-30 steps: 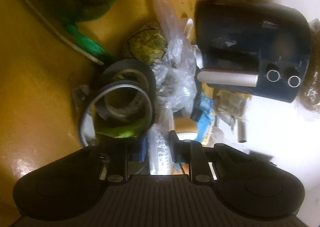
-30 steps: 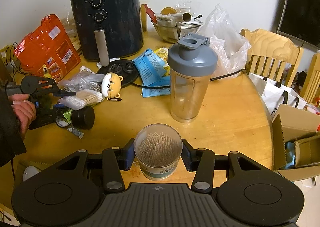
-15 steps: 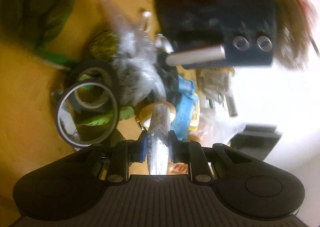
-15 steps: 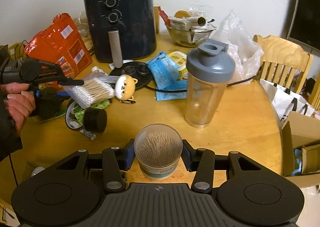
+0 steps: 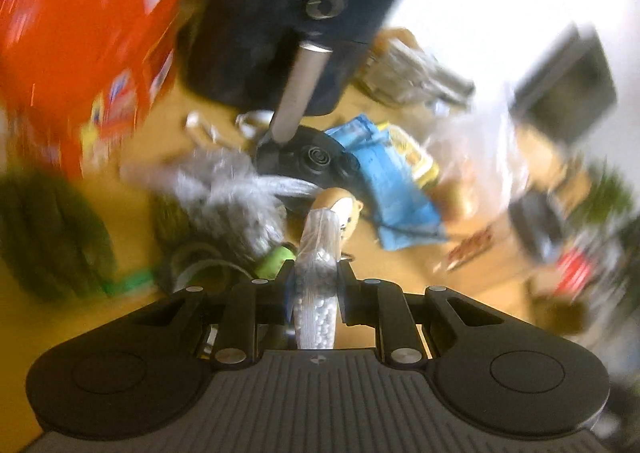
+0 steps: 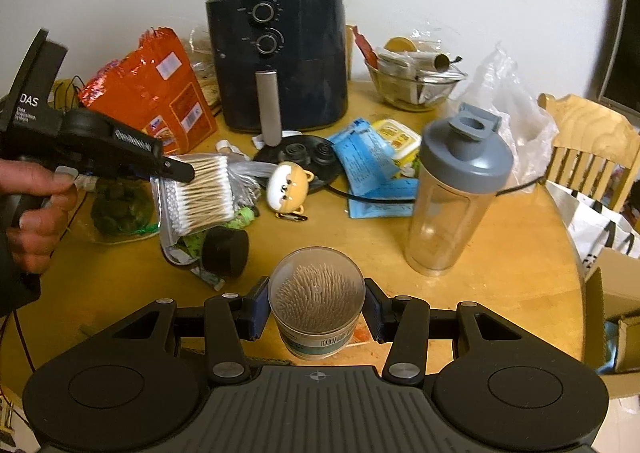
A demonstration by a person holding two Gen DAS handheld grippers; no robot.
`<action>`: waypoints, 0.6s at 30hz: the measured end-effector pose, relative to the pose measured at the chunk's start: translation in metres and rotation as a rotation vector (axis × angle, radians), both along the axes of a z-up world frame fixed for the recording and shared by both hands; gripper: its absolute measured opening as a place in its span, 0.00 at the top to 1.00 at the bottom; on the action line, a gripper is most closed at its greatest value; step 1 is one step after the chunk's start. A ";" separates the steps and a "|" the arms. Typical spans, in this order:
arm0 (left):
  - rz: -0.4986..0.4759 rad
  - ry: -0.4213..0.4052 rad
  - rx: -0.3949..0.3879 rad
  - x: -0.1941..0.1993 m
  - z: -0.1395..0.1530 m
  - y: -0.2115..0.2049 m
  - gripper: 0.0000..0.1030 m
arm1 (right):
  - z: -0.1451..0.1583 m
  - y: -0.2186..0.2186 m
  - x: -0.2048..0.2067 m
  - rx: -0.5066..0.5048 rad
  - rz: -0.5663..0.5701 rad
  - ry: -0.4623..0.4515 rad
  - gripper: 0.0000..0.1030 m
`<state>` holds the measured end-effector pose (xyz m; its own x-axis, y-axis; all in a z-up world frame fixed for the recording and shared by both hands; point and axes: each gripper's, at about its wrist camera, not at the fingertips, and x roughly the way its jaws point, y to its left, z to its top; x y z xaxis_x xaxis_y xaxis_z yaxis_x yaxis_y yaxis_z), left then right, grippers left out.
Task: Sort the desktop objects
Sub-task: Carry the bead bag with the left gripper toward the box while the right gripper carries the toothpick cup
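Left gripper (image 6: 188, 173) pinches our cotton swab pack (image 6: 204, 193) above the table's (image 6: 500, 253) left edge, right gripper (image 6: 316, 311) hugs the toothpick jar (image 6: 316, 301), so next we need drop spots.

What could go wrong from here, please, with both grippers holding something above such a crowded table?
1. The left gripper pinches the cotton swab pack by one end; the rest hangs free and could slip or swing into the dog figurine.
2. The toothpick jar in the right gripper has no visible lid; tilting could spill toothpicks.
3. The shaker bottle stands close by and could be knocked over.
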<state>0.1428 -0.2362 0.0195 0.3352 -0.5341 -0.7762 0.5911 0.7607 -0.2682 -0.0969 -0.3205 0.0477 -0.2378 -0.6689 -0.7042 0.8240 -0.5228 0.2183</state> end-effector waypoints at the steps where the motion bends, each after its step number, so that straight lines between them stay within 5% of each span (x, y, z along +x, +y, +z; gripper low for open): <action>1: -0.031 -0.054 0.044 -0.006 0.004 -0.004 0.80 | 0.001 -0.002 0.001 -0.004 0.004 0.002 0.51; 4: -0.090 -0.173 0.137 -0.021 0.014 -0.011 0.80 | 0.004 -0.006 0.005 -0.012 0.018 0.008 0.51; 7: -0.094 -0.200 0.139 -0.030 0.029 -0.005 0.80 | 0.007 -0.008 0.008 -0.016 0.029 0.011 0.51; 18: 0.012 -0.112 0.118 -0.063 0.066 0.046 0.80 | 0.016 -0.005 0.012 -0.020 0.029 0.005 0.51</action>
